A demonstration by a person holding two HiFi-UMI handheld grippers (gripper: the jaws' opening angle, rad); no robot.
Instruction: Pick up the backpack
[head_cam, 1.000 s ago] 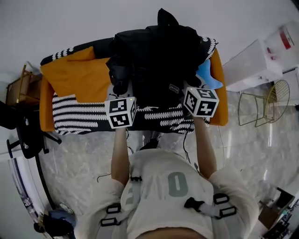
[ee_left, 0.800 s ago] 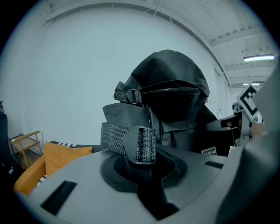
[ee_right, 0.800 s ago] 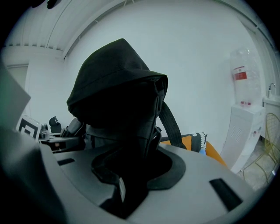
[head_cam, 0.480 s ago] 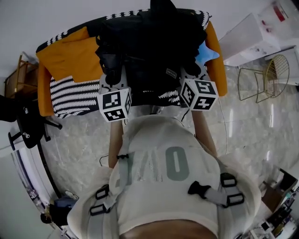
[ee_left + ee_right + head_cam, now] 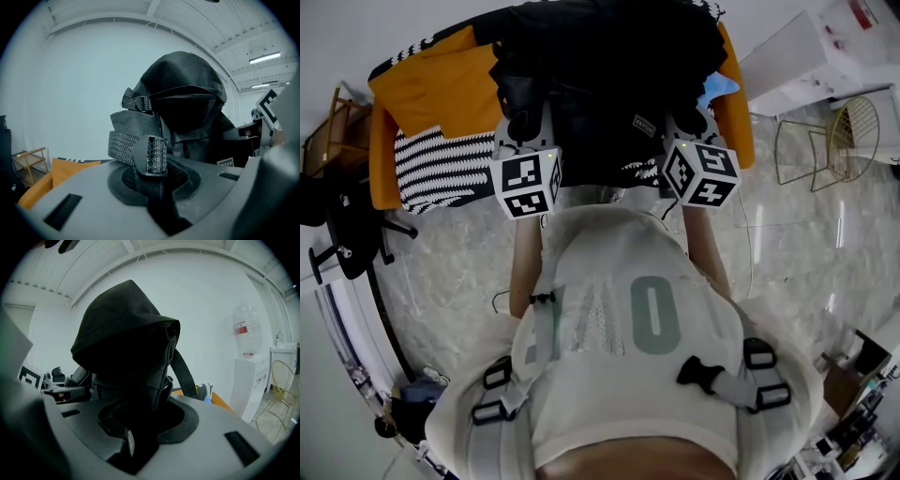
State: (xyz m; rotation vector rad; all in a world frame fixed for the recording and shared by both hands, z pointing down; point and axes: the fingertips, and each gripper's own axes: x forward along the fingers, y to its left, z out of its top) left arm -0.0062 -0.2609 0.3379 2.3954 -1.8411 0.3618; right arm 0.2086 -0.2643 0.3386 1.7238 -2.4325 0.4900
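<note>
The black backpack (image 5: pixel 600 75) hangs between my two grippers over the orange sofa (image 5: pixel 422 84). My left gripper (image 5: pixel 525 127) is shut on its grey mesh shoulder strap (image 5: pixel 147 154), which runs down between the jaws in the left gripper view. The pack's rounded top (image 5: pixel 187 89) rises just beyond. My right gripper (image 5: pixel 680 131) is shut on a fold of the pack's black fabric (image 5: pixel 133 394), and the bag's bulk (image 5: pixel 126 333) fills the middle of the right gripper view. A black strap (image 5: pixel 185 371) trails down on that side.
A black-and-white striped blanket (image 5: pixel 441 164) covers the sofa, with a blue cushion (image 5: pixel 724 84) at its right end. A white cabinet (image 5: pixel 797 66) and a wire chair (image 5: pixel 834 141) stand to the right. A black office chair (image 5: pixel 342 234) and a wooden chair (image 5: pixel 323 141) stand to the left.
Both grippers have drawn back together toward the sofa's front edge and risen a little, bringing the backpack with them. Both grips are unchanged.
</note>
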